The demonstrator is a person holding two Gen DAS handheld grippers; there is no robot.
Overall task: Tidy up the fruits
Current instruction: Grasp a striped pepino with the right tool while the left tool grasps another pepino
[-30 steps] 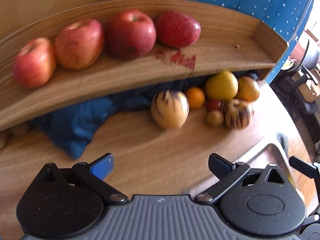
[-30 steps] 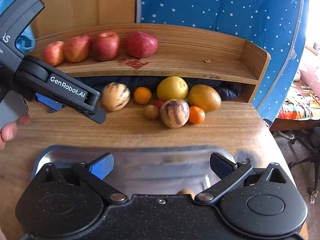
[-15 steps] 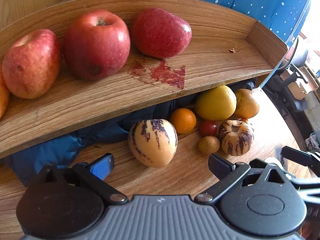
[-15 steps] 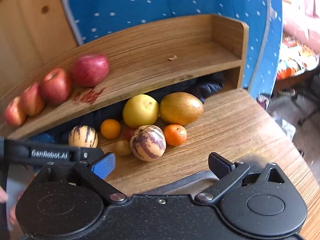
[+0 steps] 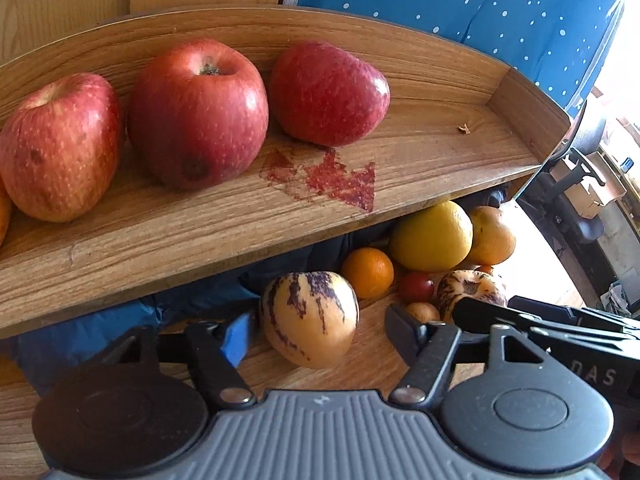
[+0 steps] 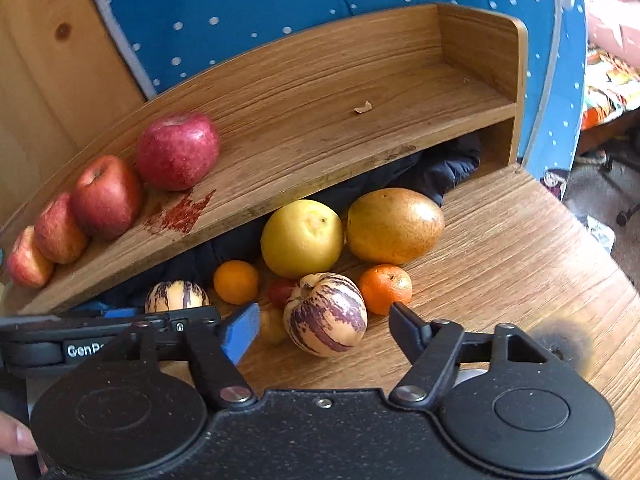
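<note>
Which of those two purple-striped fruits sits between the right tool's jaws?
The rounder, darker-striped fruit, beside the small orange. The paler striped fruit lies further left, in front of the left gripper.

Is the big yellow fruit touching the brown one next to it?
Touching. The right wrist view shows the yellow fruit pressed against the brown fruit, no gap.

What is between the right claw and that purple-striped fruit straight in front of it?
Nothing visible. The right claw is open and the striped fruit sits on the table directly between its fingertips. The small yellowish fruit sits just beside it, near the blue-padded finger, off the direct path.
</note>
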